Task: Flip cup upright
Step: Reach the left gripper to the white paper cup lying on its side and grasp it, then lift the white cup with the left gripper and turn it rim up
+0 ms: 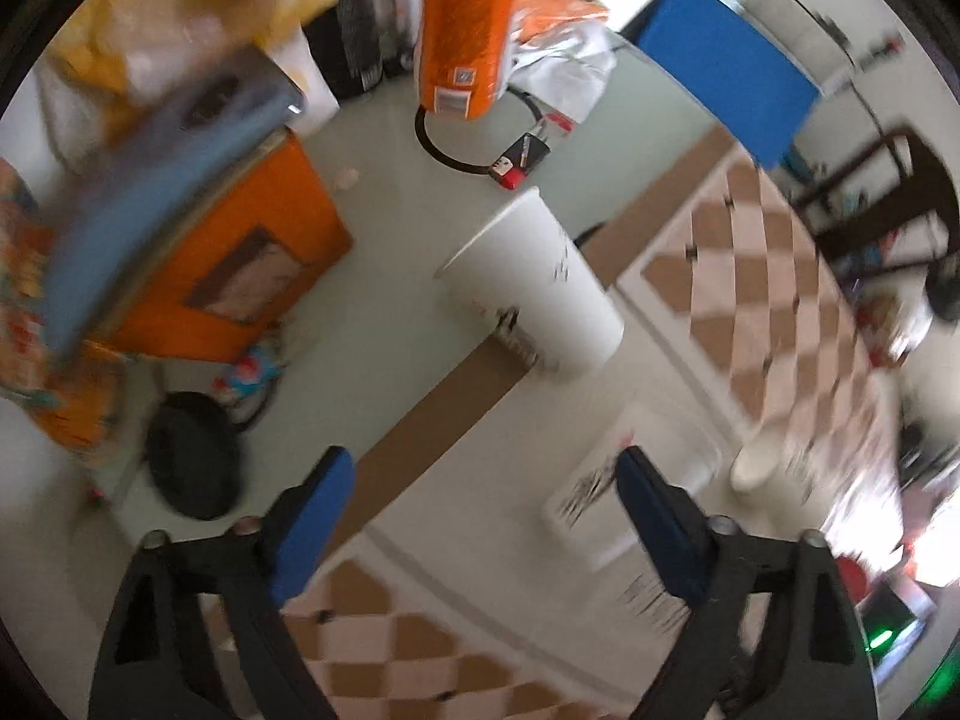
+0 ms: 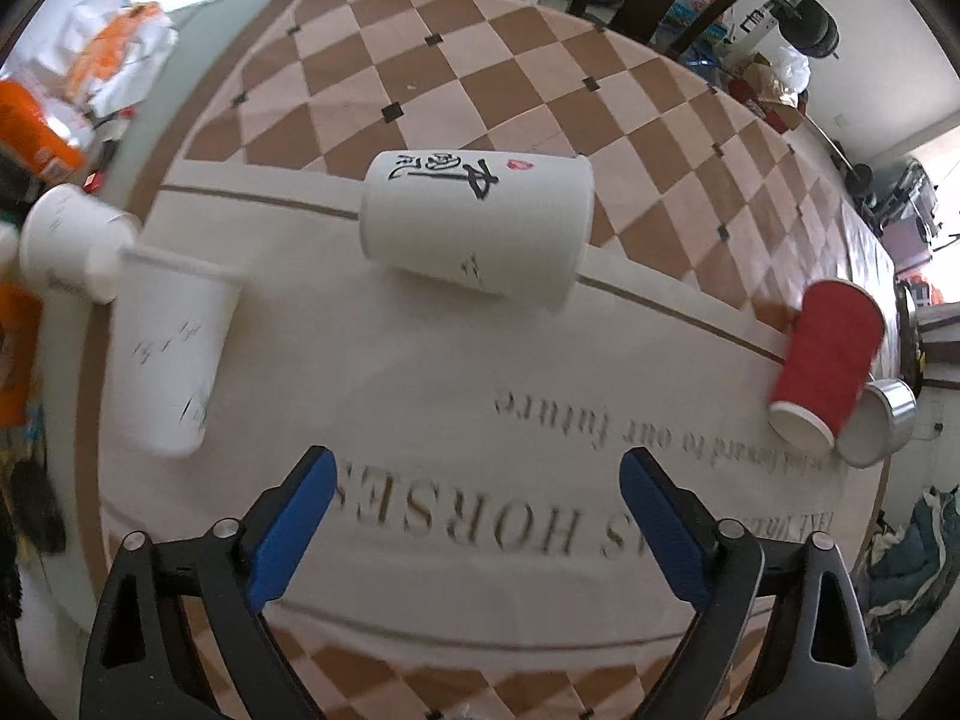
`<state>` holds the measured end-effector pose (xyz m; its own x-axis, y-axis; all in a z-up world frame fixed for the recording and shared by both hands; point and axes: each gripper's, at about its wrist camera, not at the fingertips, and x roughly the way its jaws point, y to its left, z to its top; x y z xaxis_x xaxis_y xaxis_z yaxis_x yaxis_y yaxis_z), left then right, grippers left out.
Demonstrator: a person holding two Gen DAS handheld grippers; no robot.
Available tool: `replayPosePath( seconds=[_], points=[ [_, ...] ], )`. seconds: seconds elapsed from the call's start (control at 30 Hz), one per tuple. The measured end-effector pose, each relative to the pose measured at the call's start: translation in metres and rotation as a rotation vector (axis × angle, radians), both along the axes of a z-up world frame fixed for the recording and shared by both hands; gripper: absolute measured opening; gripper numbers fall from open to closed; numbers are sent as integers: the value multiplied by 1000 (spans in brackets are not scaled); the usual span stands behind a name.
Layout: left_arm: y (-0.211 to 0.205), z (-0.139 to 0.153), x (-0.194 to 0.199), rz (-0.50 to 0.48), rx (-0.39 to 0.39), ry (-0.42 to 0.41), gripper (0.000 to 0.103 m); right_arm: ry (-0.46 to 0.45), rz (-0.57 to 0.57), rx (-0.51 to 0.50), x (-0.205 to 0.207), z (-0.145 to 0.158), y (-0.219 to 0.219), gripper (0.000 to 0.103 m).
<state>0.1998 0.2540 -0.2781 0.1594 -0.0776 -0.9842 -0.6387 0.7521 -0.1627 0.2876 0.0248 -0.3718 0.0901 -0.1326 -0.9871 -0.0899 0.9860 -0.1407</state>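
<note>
Left wrist view: left tool [image 1: 483, 483] spread wide, grasping nothing, aimed at a tall white paper cup [image 1: 531, 282] lying on the table [image 1: 390, 252].

Right wrist view: right tool [image 2: 477, 483] likewise released; beyond it, white calligraphy-printed paper cup [image 2: 477, 228] on its side mid-table, best pinched across its wall and rotated rim-up. Counted around that cup: four paper cups, three white, one red ribbed [image 2: 825, 357], plus one metal tin [image 2: 879, 429].
</note>
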Motion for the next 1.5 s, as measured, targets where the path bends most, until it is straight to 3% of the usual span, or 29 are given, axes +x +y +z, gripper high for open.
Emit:
replayPosePath(
  seconds=[0.17,0.3,0.47,0.53,0.6,0.9,1.03,1.17,1.27,1.5],
  points=[
    [14,-30,27,118,-128,-38,73,14,-63,-25,20,-17,1,93],
    [23,-49,46,183,-184,-43,73,22,-84,-37,26,-24,0,93],
    [33,-60,59,219,-198,-50,73,32,-98,-49,32,-30,2,93],
    [34,-64,65,210,-182,-42,64,34,-98,-53,32,-31,3,93],
    [35,-67,70,191,-167,-45,62,37,-98,-59,33,-32,4,93],
    [25,-58,83,29,7,-36,59,20,-112,-61,31,-25,-3,92],
    [11,-42,85,-125,202,-28,59,14,-109,-63,28,-21,-7,92],
    [-4,-29,80,-249,322,-31,59,5,-109,-62,22,-13,-12,92],
    [-16,-17,73,-316,372,-42,59,-4,-114,-59,15,-6,-17,92],
    [-63,21,49,-442,404,-84,59,-14,-141,-50,-8,12,-48,92]
  ],
)
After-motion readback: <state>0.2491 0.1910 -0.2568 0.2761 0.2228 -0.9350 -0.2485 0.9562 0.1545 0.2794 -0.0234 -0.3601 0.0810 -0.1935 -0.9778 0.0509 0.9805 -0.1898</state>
